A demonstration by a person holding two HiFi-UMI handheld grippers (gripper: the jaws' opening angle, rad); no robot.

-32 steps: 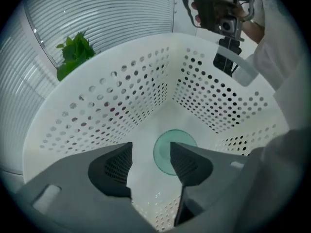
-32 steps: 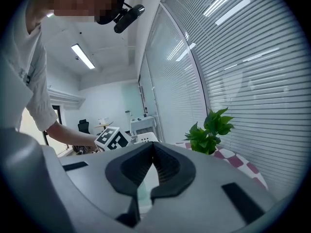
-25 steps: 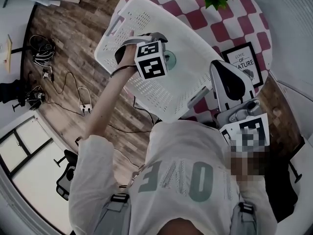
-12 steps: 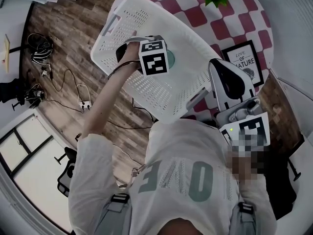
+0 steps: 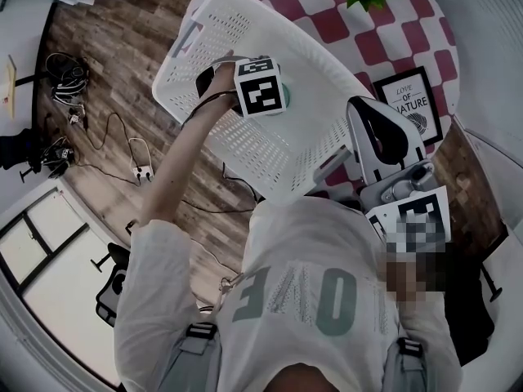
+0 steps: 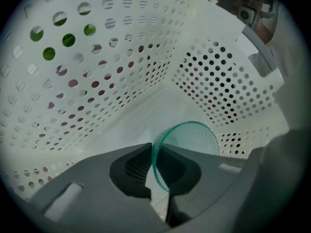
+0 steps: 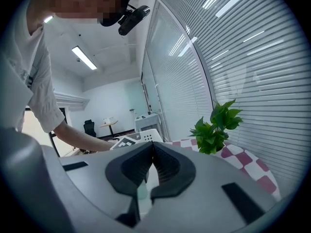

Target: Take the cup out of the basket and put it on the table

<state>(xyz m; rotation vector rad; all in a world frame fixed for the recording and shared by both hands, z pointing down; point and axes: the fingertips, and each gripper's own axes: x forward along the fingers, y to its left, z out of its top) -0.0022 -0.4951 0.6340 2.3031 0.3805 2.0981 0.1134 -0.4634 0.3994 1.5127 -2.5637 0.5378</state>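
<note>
Left tongs [image 6: 154, 148] are down inside the basket [image 6: 97, 81], pointing almost straight at its floor, and the jaws have just been closing. Now they pinch the green cup [image 6: 194, 139] by its rim, with the thin see-through wall caught between the pads. The cup sits low in the basket, near the corner where two perforated walls meet, tipped so its mouth faces the tongs.

From the head view, the person's arm reaches over the white basket's rim [image 5: 245, 11], and the marker cube [image 5: 261, 86] covers most of the cup (only a sliver of green shows beside it). The basket lies on the checked worktop [image 5: 392, 31].

Right tongs [image 7: 151, 149] hang near the basket's end, by the framed print [image 5: 404, 100], aimed roughly level towards the plant [image 7: 216, 127]. Their jaws meet at the tips with nothing held between them.
</note>
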